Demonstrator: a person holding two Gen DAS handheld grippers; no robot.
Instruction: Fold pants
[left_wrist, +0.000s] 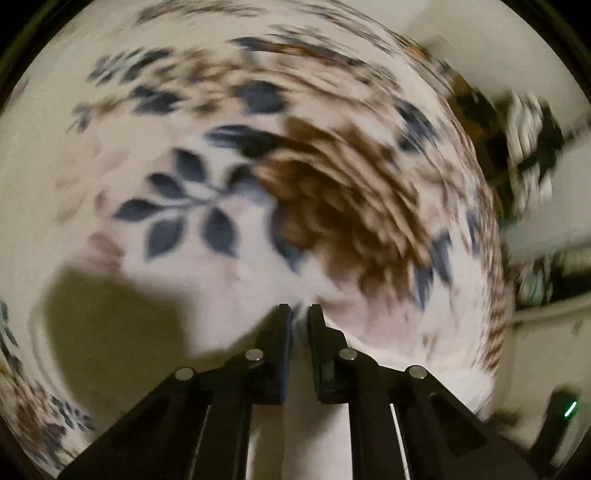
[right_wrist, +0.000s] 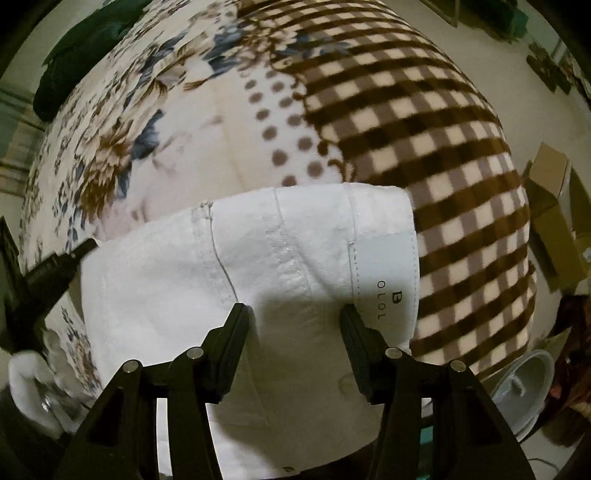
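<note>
Lying folded on a patterned blanket (right_wrist: 424, 122), the white pants (right_wrist: 295, 251) sit directly under the right gripper (right_wrist: 293, 314), whose jaws stand apart over the cloth near a sewn label (right_wrist: 388, 273). Left gripper (left_wrist: 300, 314) has its jaws together over blurred floral blanket.

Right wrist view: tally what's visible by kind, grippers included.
White pants: 1
Patterned blanket: 1
Grippers: 2, right gripper and left gripper
Cardboard boxes: 1, possibly more, edge too distorted
Pale lidded tub: 1
Total: 6
</note>
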